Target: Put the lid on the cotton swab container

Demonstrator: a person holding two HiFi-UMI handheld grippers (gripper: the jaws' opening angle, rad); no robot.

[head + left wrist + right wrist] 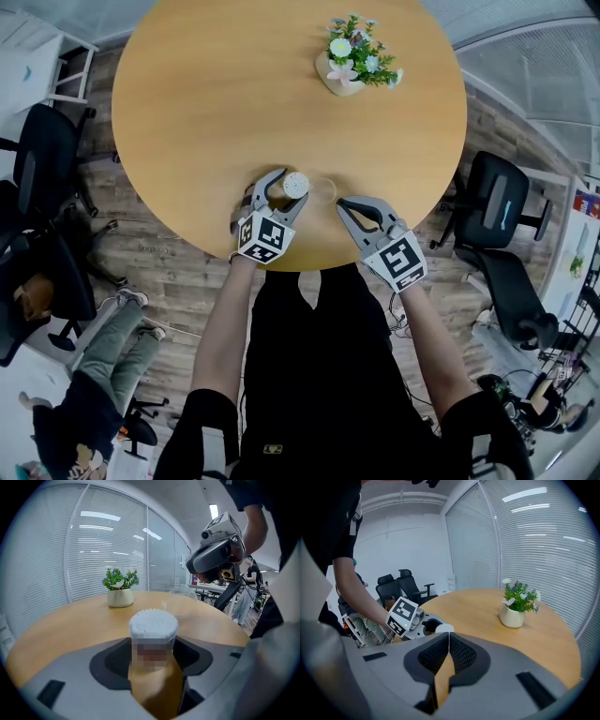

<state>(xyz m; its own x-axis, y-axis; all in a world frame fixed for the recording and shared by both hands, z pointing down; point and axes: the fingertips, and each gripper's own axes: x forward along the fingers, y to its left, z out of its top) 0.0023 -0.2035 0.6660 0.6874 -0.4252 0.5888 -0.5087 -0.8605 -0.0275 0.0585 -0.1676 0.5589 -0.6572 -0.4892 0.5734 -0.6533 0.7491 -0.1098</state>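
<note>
Grippers: two, one in each of the person's hands, both hanging over the near edge of the one round light-wood table (187,94), each carrying one black-and-white marker cube.

Left gripper (287,190) is clamping the one small clear cylindrical cotton swab container (153,626). Its jaws are standing wide, with the pads sitting against the container's two sides. The container is standing upright on the table near that edge, uncovered, with white swab tips packed at its top.

Right gripper (449,638) is sitting just to the right, jaws pressed together with nothing between them, tips pointing toward the container.

One clear plastic lid (180,603) is lying on the table just beside the container, between the two grippers. It is so see-through that its outline is barely showing. Which way up it is, and whether it is touching the container, can't be told.

One cream pot of green leaves and pale flowers (345,70) is standing upright at the far side of the table, well apart from everything else.

Hidden or cut off:
- The container's base is sitting behind the left jaws.
- In the right gripper view only the container's white top is peeking over the left gripper.
- Black office chairs (497,211) are standing on the floor left and right of the table, overlapping and cut by the frame, so the count is unclear.
- One other person (103,366) is at the lower left, mostly cut off.
</note>
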